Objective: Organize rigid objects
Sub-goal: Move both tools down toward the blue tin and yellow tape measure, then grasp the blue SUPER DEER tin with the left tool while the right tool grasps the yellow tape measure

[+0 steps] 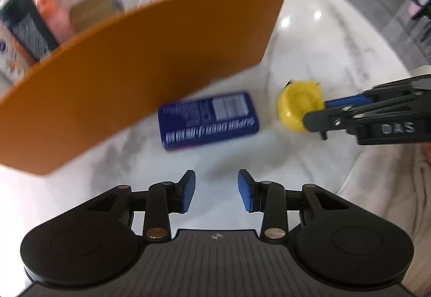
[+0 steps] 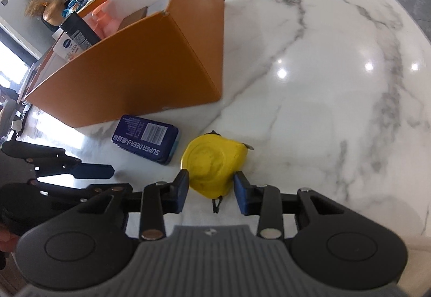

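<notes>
- The right gripper point(image 2: 210, 190) has its blue pads either side of a yellow tape measure point(image 2: 212, 162). The left pad touches its edge and the right pad sits at its other side, so the jaws look clamped on it, about a third of the way apart.
- The tape measure lies flat on the marble table point(image 2: 323, 81), and its black strap trails between the fingers.
- The left gripper point(image 1: 216, 190) hangs over bare table with its jaws roughly half apart. Nothing is between them and they touch nothing.
- One blue tin point(image 1: 208, 120) with a barcode lies flat just beside the tape measure, near the left gripper and apart from it.
- One orange box point(image 2: 150, 62) stands open just behind the tin. Several items are inside: a black carton, a brown carton, something pink-orange and a pale packet. They are too blurred to count for sure.
</notes>
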### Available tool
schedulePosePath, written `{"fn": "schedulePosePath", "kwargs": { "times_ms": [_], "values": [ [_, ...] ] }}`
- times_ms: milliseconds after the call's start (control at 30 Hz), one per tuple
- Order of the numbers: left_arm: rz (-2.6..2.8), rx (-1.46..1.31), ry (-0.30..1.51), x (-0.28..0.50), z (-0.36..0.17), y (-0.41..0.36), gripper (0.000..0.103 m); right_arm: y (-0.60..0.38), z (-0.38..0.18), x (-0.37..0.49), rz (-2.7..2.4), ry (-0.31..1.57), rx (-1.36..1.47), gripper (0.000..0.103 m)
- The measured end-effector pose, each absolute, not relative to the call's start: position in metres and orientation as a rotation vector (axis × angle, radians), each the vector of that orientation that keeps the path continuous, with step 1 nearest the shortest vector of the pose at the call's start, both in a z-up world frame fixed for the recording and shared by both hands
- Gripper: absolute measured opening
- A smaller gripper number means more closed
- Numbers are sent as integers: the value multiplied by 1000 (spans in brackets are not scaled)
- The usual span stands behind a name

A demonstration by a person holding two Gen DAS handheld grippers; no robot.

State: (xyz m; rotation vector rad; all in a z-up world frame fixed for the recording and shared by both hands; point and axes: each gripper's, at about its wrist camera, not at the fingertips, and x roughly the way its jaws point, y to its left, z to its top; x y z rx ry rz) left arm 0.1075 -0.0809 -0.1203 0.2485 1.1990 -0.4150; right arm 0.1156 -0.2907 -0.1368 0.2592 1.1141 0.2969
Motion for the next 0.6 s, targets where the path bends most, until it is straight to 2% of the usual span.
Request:
{"fn": "schedulePosePath", "kwargs": {
  "times_ms": [67, 100, 200, 333, 600],
  "values": [
    [-459, 334, 1128, 105, -112, -84, 61, -292, -135, 114, 272, 1106, 268, 40],
    [-479, 394, 1089, 103, -108, -87, 62, -294, -134, 114, 257, 1098, 272, 40],
    [-544, 529, 1024, 111, -103, -96, 63, -294, -133, 113, 243, 1090, 274, 43],
    [-662, 735, 954, 100, -110, -114, 63, -293, -132, 112, 241, 1081, 269, 51],
    [-823, 1029, 890, 107, -127, -141, 63, -294, -133, 113, 253, 1084, 289, 51]
  ]
}}
